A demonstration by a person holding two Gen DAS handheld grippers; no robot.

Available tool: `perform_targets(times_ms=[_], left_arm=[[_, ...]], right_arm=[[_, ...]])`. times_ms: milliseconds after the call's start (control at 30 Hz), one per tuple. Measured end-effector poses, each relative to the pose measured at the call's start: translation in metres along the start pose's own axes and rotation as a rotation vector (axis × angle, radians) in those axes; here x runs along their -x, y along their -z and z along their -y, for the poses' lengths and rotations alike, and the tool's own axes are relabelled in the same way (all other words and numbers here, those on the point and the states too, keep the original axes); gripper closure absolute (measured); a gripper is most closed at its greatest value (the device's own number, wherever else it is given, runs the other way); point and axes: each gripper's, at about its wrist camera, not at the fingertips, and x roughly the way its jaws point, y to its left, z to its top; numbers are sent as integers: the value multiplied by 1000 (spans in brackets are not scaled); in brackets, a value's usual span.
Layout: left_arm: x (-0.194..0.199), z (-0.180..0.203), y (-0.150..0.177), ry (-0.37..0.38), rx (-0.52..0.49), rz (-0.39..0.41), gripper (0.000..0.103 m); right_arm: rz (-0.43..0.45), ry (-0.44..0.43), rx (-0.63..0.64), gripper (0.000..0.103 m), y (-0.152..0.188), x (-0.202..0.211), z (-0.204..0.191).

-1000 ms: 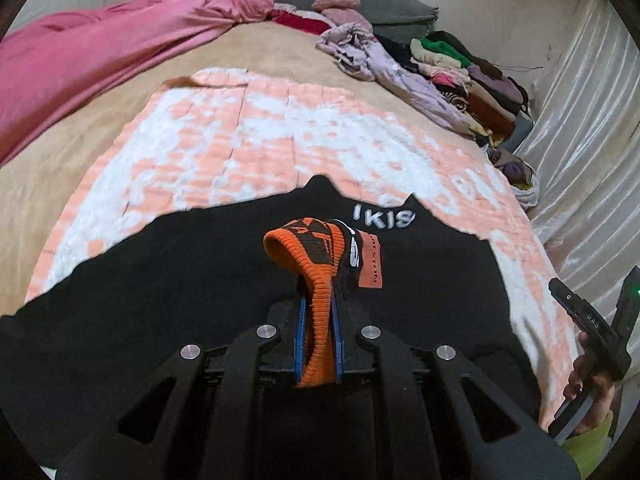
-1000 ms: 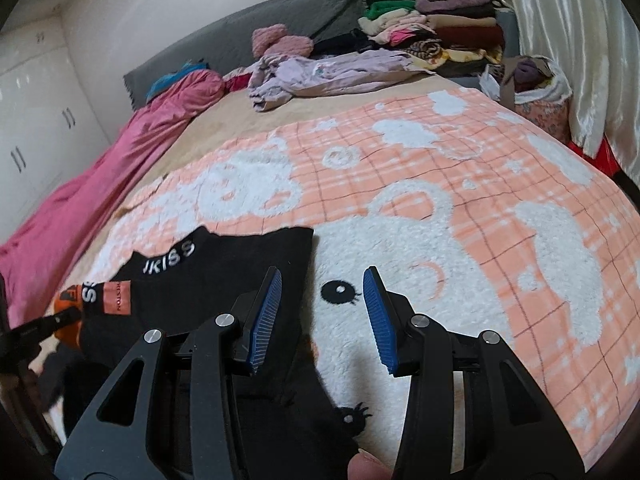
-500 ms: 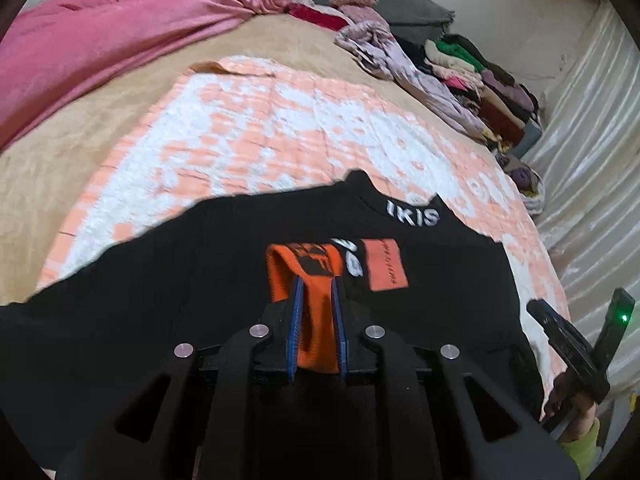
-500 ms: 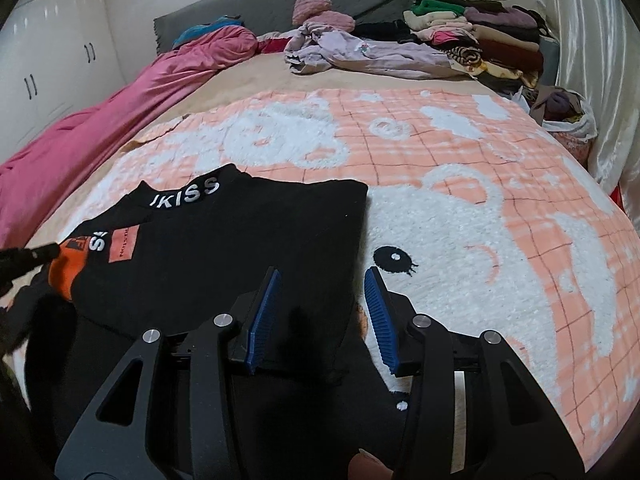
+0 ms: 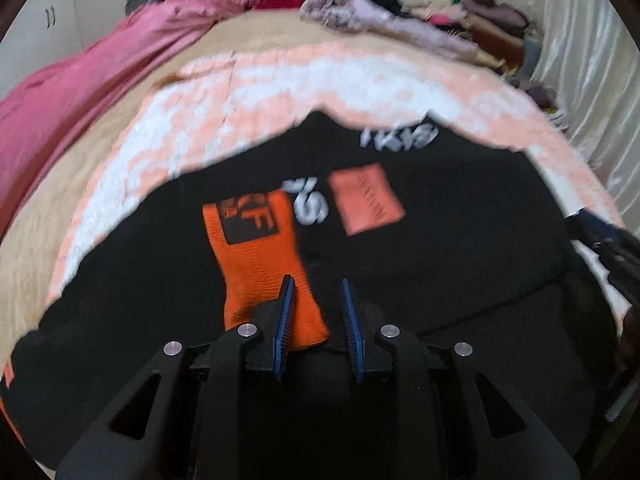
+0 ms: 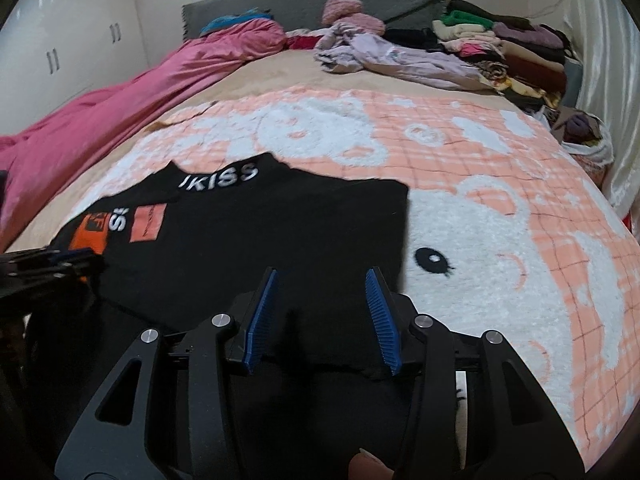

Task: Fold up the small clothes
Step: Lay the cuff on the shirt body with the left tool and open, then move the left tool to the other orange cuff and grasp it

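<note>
A black top (image 6: pixel 256 240) with white "KISS" lettering lies flat on the pink and white bear blanket (image 6: pixel 500 216). Its orange sleeve cuff (image 5: pixel 256 256) lies folded across the chest, beside an orange patch (image 5: pixel 368 200). My left gripper (image 5: pixel 316 304) is open just behind the cuff, its left finger over the cuff's near end. My right gripper (image 6: pixel 322 304) is open and empty, low over the top's right side. The left gripper also shows at the left edge of the right wrist view (image 6: pixel 48 264).
A pink duvet (image 6: pixel 132 96) runs along the bed's left side. A lilac garment (image 6: pixel 396 60) and a stack of folded clothes (image 6: pixel 504 48) sit at the back right. A silky curtain (image 5: pixel 592 64) hangs on the right. White cupboards (image 6: pixel 60 40) stand at the left.
My left gripper has opened and let go of the orange cuff, which now lies flat on the black top. My right gripper has moved over the top's right side, still open.
</note>
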Motion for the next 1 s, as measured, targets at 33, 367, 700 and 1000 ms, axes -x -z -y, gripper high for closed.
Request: perform_targets(times_ms=[33, 367, 700, 1000], left_arm=[[-2, -4, 0, 12, 12, -9, 78], [-1, -17, 1, 67, 64, -15, 77], [18, -22, 5, 62, 93, 22, 76], [42, -26, 12, 25, 97, 77, 65]], right_arm=[[-23, 8, 6, 65, 1, -5, 0], [-160, 55, 26, 65, 12, -30, 4], [-88, -28, 16, 51, 4, -5, -4], [-50, -55, 20, 35, 1, 8, -11]])
